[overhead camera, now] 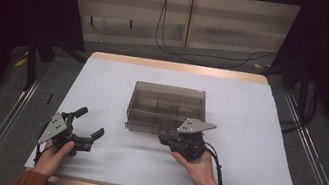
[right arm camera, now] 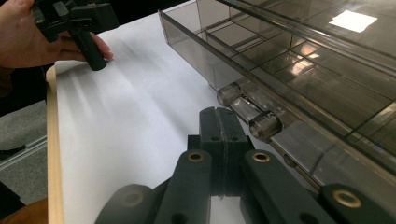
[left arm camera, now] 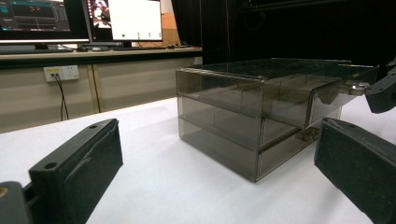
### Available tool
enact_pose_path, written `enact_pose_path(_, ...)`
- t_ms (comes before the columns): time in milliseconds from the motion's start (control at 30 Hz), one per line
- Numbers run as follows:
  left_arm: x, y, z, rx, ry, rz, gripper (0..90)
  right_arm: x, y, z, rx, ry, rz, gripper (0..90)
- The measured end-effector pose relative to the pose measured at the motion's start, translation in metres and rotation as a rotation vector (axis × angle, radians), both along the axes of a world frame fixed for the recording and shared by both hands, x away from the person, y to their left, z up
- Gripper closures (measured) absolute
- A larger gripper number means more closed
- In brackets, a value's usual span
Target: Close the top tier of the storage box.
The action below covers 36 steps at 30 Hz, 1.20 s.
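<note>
Right gripper [right arm camera: 219, 122], jaws pressed together and empty, sits beside the drawer handle [right arm camera: 250, 112]; left gripper [overhead camera: 87, 128] rests wide open. Next: hook the handle.

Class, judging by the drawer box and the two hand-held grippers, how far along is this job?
Done: little; the smoky clear drawer box has its upper drawer slid slightly out. In hand: the right hand-held gripper, jaws shut, sits at the drawer's handle without gripping it. Left: whether the drawer goes in or out cannot be told; the left hand-held gripper rests open on the white table.
</note>
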State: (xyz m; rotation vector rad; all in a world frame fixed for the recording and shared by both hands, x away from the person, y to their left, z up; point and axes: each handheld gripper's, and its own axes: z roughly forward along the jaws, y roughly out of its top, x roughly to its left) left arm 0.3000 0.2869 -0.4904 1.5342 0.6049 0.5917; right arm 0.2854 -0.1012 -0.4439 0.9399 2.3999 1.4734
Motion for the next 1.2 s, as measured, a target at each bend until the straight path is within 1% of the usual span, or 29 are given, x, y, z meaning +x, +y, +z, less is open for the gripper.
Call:
enact_pose_path(100,0.000,0.000,0.000,0.001,0.000,-0.001,0.9,0.001,0.000,0.000,0.004,0.000,-0.002,90.0)
enact_pose_path(167,0.000,0.000,0.000,-0.006,0.003,-0.004,0.9,0.002,0.001,0.000,0.001,-0.002,0.000,90.0)
enact_pose_path(200,0.000,0.000,0.000,-0.001,0.001,-0.003,0.9,0.002,0.001,0.000,0.002,-0.001,0.002,90.0)
enact_pose_path(233,0.000,0.000,0.000,-0.006,0.003,-0.004,0.9,0.003,0.001,0.000,0.002,-0.001,0.002,90.0)
enact_pose_path(333,0.000,0.000,0.000,0.000,0.002,-0.003,0.9,0.004,0.002,0.000,0.003,-0.002,-0.006,90.0)
enact_pose_path(567,0.000,0.000,0.000,-0.002,0.002,-0.002,0.9,0.006,0.002,-0.001,0.008,-0.002,-0.010,90.0)
enact_pose_path(767,0.000,0.000,0.000,-0.001,0.002,-0.003,0.9,0.009,0.002,-0.004,0.001,0.005,-0.019,90.0)
enact_pose_path(1000,0.000,0.000,0.000,0.000,0.001,-0.003,0.9,0.011,0.002,-0.004,0.002,0.001,-0.024,90.0)
enact_pose_path(1200,0.000,0.000,0.000,-0.006,0.003,-0.004,0.9,0.015,0.002,-0.005,0.008,0.003,-0.029,90.0)
